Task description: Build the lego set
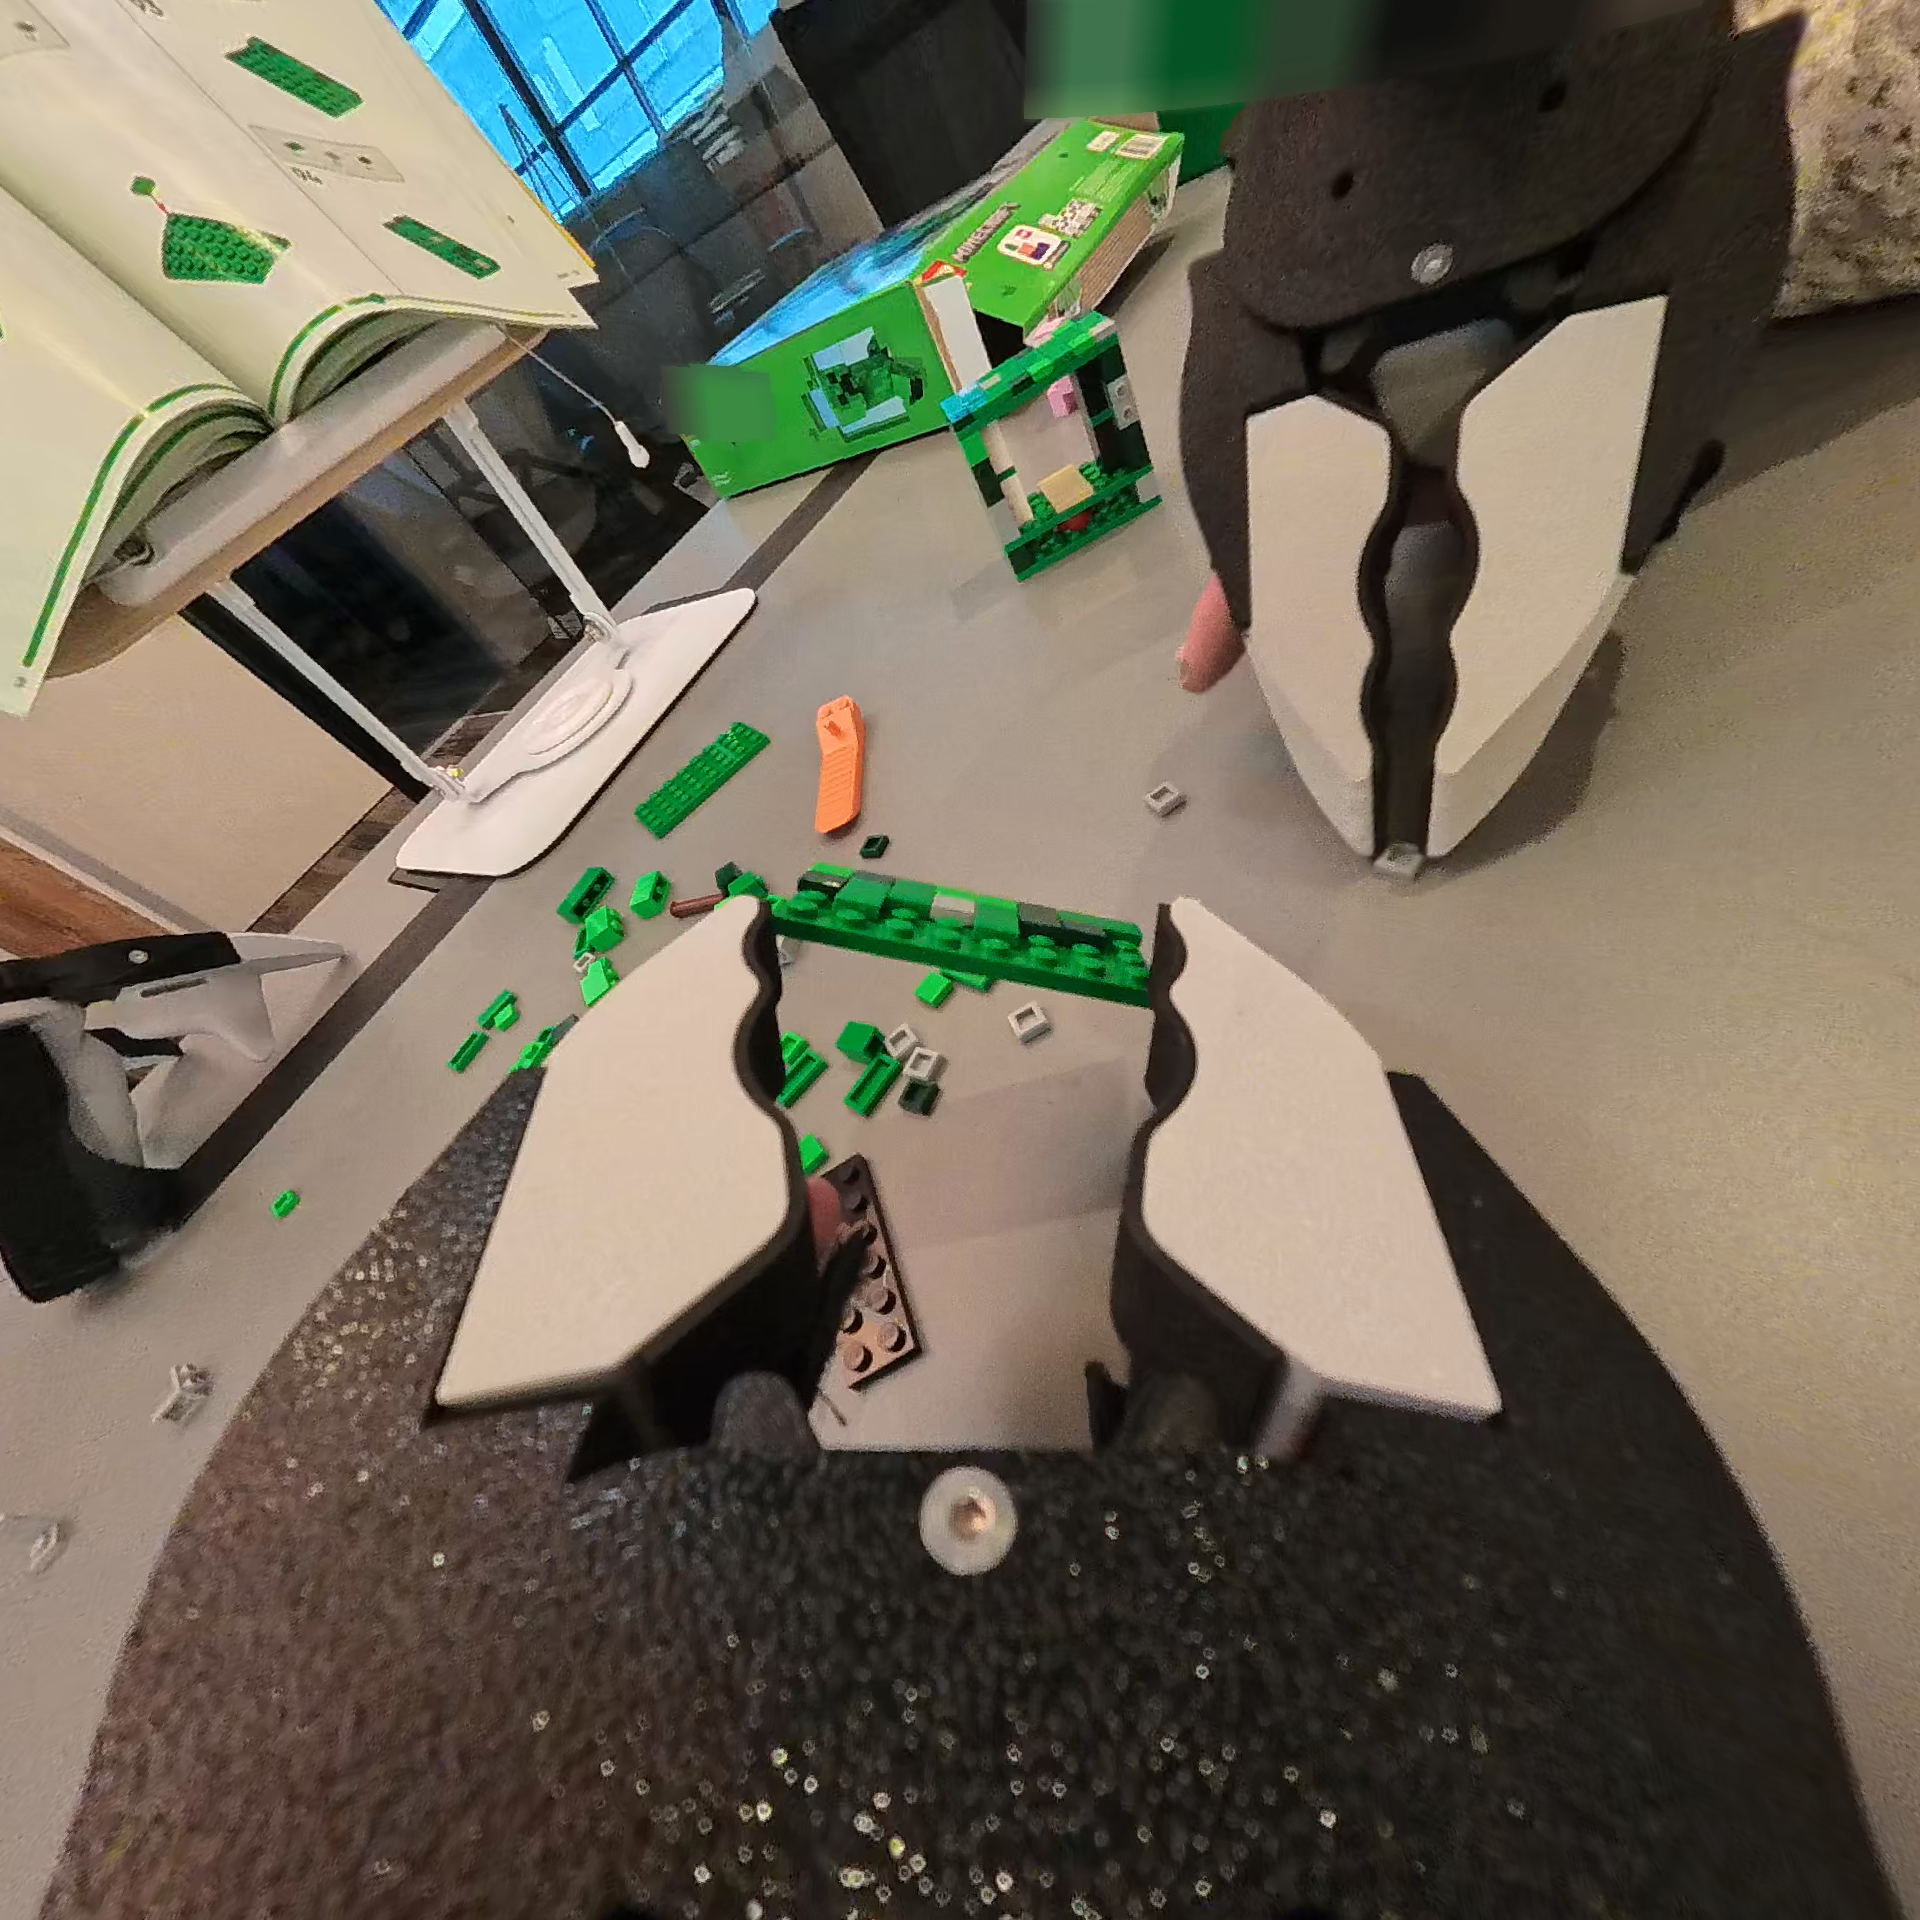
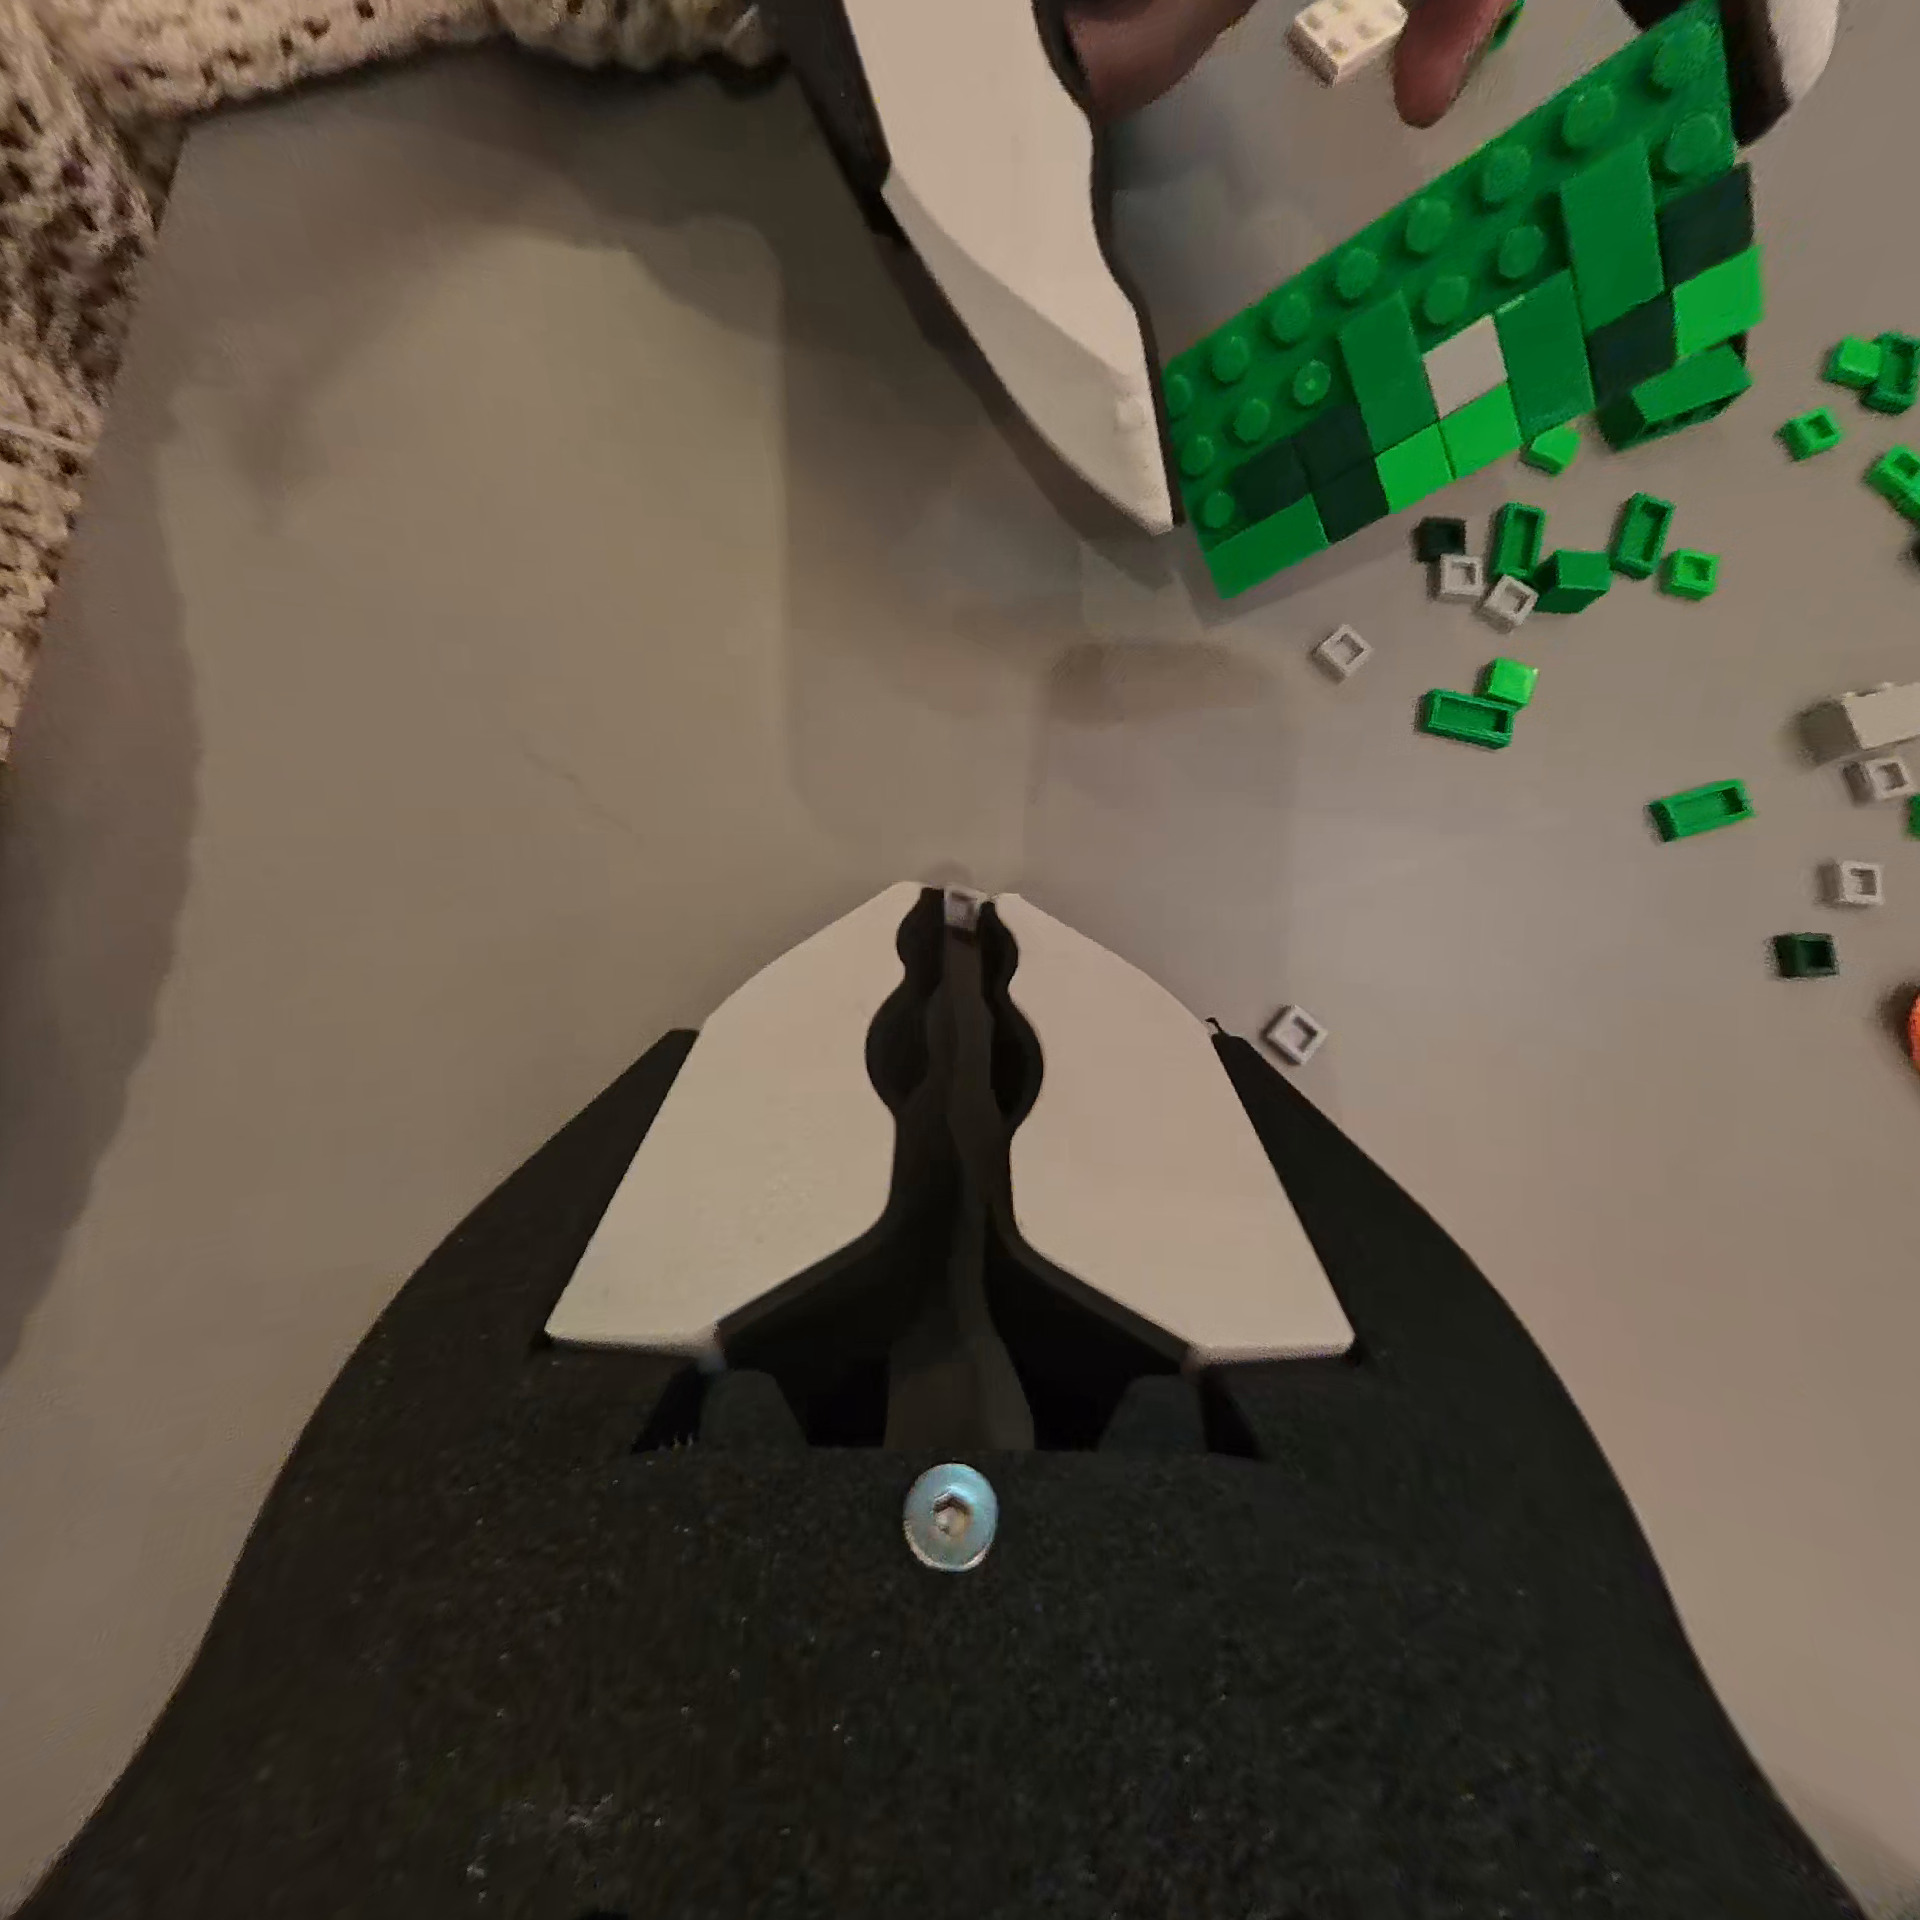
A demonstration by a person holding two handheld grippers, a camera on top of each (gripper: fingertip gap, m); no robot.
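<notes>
A green plate (image 1: 935, 940) with green, dark green and one grey tile along one edge lies on the grey table (image 1: 1558, 1039). My left gripper (image 1: 961, 925) has its jaws wide, one against each short end of the plate, closed on it. The plate also shows in the right wrist view (image 2: 1455, 301), beside one of the left gripper's fingers (image 2: 997, 260). My right gripper (image 2: 964, 914) is shut on a small light grey tile (image 2: 962, 904). It hangs just above the table, to the right of the plate, and also shows in the left wrist view (image 1: 1397, 847).
Loose green and grey pieces (image 2: 1507, 582) lie by the plate. An orange brick separator (image 1: 840, 764), a long green plate (image 1: 701, 779), a green frame build (image 1: 1055, 457), the set's box (image 1: 935, 312) and an instruction book on a stand (image 1: 208, 260) sit farther off. A dark brown plate (image 1: 873, 1288) lies under my left gripper.
</notes>
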